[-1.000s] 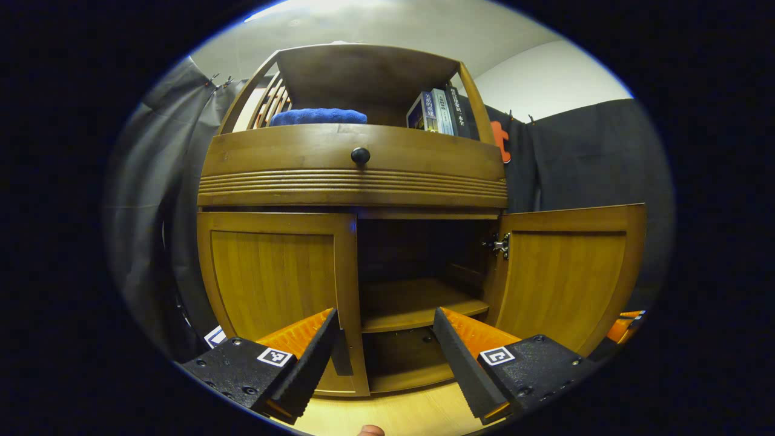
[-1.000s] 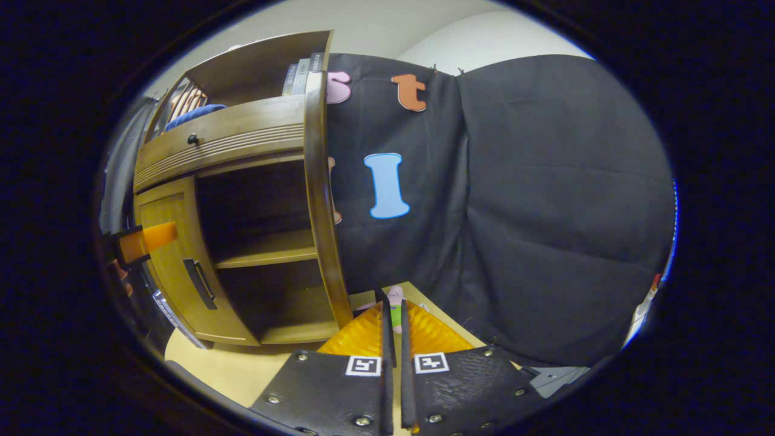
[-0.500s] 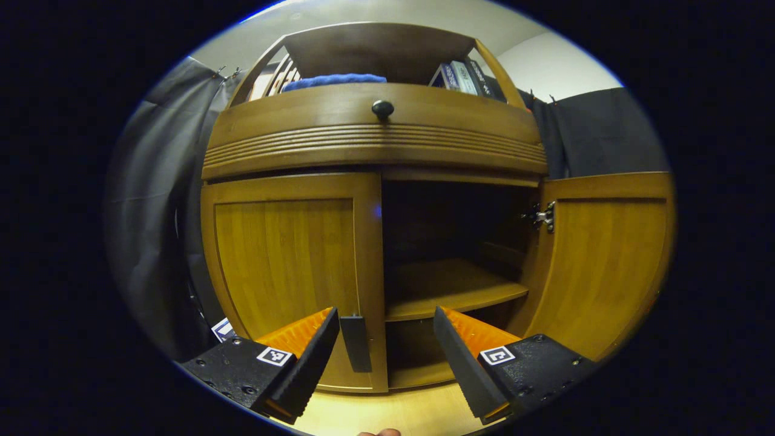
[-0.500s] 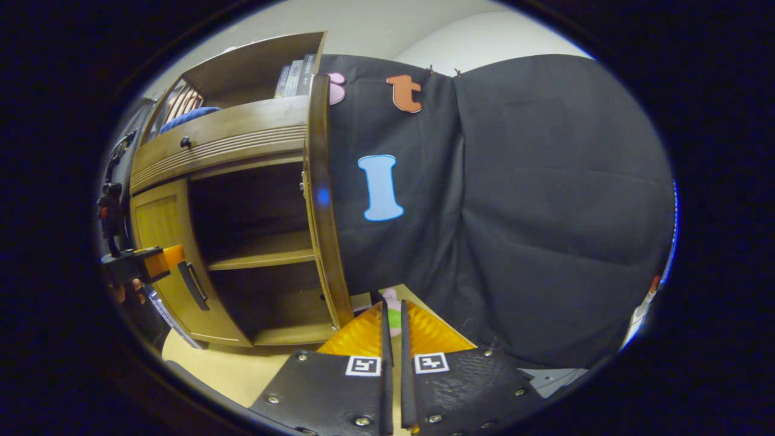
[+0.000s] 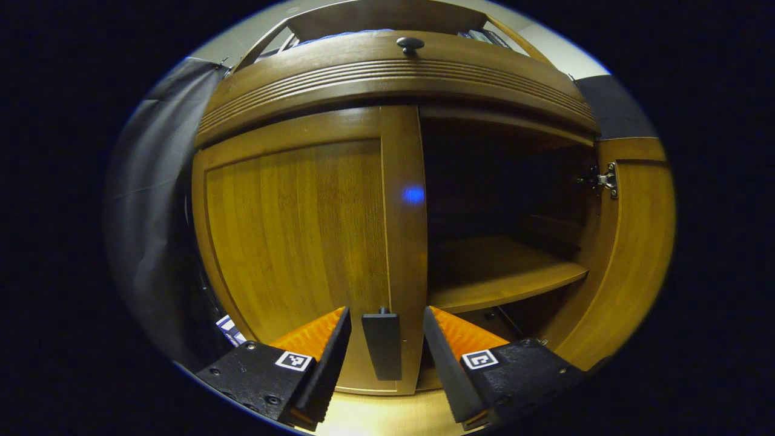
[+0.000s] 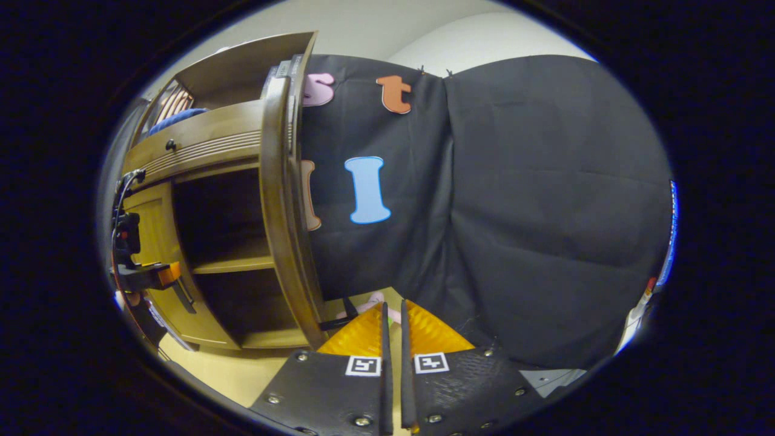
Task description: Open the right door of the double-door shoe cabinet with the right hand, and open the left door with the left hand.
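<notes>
The wooden shoe cabinet (image 5: 393, 72) stands close ahead in the left gripper view. Its left door (image 5: 296, 242) is closed. That door's black handle (image 5: 382, 345) sits between the spread fingers of my left gripper (image 5: 384, 354), which is open and not pressing on it. The right door (image 5: 629, 254) stands swung open, showing the inner shelf (image 5: 496, 272). In the right gripper view the right door (image 6: 281, 200) is seen edge-on, with its dark handle (image 6: 339, 321) just left of my right gripper (image 6: 392, 327), which is shut with nothing between its fingers. The left gripper (image 6: 151, 275) shows at the left door.
A drawer with a round black knob (image 5: 410, 43) runs above the doors. Black cloth wall (image 6: 514, 212) hangs to the right of the cabinet. A small pink toy (image 6: 370, 304) lies on the light floor (image 6: 230, 375) behind the open door.
My left gripper has moved in toward the left door and its handle now lies between the open fingers. The right gripper stays shut; the open door's edge has shifted left in its view.
</notes>
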Demonstrator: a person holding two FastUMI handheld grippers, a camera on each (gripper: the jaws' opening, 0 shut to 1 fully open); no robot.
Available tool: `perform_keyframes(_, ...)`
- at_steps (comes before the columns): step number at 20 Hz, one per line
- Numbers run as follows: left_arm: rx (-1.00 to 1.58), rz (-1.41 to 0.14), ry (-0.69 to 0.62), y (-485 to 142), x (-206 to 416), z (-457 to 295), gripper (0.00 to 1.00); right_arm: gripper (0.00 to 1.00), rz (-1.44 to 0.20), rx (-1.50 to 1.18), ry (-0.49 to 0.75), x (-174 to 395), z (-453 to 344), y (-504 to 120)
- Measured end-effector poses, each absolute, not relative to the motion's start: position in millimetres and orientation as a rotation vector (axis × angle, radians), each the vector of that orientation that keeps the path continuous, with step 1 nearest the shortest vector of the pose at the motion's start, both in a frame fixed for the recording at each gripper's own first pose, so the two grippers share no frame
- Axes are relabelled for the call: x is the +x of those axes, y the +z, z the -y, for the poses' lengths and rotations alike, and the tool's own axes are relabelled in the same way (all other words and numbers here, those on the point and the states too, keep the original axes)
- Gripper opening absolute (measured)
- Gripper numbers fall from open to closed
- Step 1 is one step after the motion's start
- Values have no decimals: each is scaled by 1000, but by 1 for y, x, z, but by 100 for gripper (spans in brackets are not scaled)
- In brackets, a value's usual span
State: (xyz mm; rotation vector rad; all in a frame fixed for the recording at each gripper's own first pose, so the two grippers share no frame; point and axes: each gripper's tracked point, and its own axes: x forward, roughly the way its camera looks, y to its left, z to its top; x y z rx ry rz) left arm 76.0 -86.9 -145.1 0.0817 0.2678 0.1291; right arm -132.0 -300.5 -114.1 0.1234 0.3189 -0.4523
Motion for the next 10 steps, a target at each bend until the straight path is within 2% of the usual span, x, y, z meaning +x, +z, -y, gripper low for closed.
perform_keyframes(2, 76, -270, 130, -148, 79, 85, 63, 6, -326, 123, -461, -131, 303, -117)
perform_keyframes(3, 77, -272, 136, -149, 81, 84, 60, 6, -328, 122, -461, -132, 303, -119)
perform_keyframes(5, 73, -269, 144, -149, 83, 81, 40, 6, -328, 120, -459, -140, 306, -112)
perform_keyframes(8, 61, -268, 140, -150, 81, 81, 34, 6, -327, 119, -449, -130, 302, -118)
perform_keyframes(10, 49, -272, 133, -150, 80, 81, 36, 6, -325, 120, -439, -132, 301, -116)
